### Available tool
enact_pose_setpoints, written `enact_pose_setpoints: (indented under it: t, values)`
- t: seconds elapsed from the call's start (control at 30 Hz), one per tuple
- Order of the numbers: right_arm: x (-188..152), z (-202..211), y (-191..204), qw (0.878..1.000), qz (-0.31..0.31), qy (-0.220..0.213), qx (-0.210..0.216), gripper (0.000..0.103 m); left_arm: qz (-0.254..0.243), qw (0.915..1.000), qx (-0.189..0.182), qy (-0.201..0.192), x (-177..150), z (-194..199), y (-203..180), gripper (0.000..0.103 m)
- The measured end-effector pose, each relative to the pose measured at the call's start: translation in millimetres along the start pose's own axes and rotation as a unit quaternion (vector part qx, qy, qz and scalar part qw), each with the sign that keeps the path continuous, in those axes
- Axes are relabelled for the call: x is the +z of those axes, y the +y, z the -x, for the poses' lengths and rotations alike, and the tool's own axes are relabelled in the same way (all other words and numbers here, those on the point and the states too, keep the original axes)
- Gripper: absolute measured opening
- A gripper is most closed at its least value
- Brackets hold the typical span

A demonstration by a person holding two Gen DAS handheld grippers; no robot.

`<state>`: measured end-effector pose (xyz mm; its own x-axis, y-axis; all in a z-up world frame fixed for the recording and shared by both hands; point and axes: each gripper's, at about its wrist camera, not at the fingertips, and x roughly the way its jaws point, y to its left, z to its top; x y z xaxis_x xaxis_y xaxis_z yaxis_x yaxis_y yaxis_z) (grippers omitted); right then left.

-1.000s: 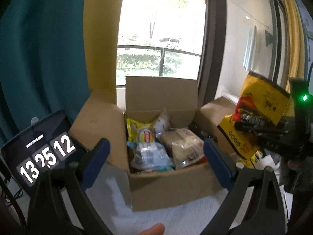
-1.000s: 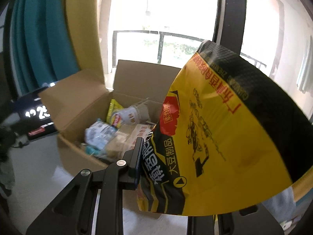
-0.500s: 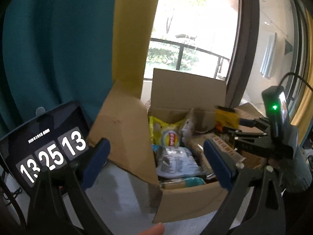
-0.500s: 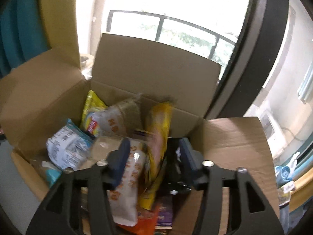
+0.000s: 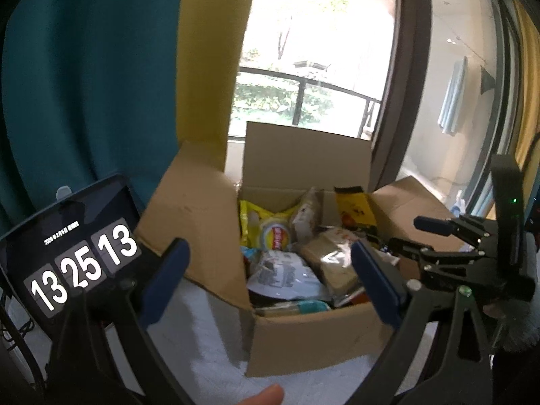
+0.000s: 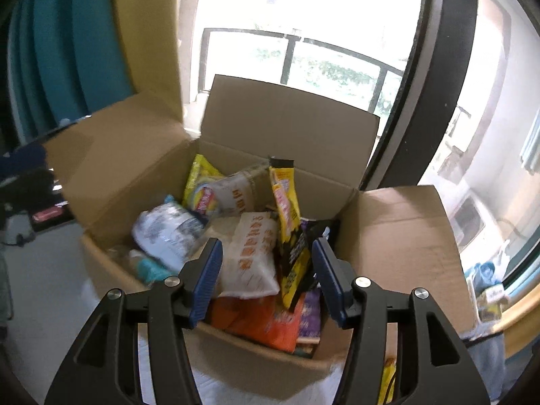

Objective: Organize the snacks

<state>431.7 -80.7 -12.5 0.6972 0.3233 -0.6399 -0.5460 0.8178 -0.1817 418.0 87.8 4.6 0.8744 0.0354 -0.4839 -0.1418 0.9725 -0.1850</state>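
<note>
An open cardboard box (image 6: 236,364) holds several snack packets and also shows in the left wrist view (image 5: 314,334). The yellow-and-black snack bag (image 6: 287,222) stands on edge in the box's right part, free of any gripper; its top shows in the left wrist view (image 5: 354,209). My right gripper (image 6: 266,280) is open and empty just above the box's near edge; it shows from the side in the left wrist view (image 5: 449,239). My left gripper (image 5: 270,276) is open and empty in front of the box.
A tablet (image 5: 71,256) showing a clock leans at the left of the box. Teal and yellow curtains (image 5: 101,67) hang behind. A white cloth (image 5: 209,337) covers the surface under the box. More packets lie at the right (image 6: 489,300).
My right gripper carried the yellow-and-black bag over the box, let it go inside, opened and drew back. My left gripper swung a little left.
</note>
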Motion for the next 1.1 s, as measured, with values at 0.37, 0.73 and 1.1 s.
enact_pose_setpoints:
  t: [0.37,0.73,1.1]
  values:
    - [-26.7,60.3,18.9,0.999,-0.027,-0.024,0.014,0.058,0.004,0.9999,-0.001,-0.015,-16.0,43.6,-14.9,0.097]
    - [-53.3,114.5,37.3,0.998,-0.026,-0.054,0.013,0.058,-0.007,0.9989,0.022,-0.040,-35.4,103.2,-27.3,0.097]
    - [-94.3,170.7,55.6,0.996,-0.028,-0.078,0.024,0.058,-0.040,0.9955,0.028,-0.081,-71.7,163.1,-47.0,0.097]
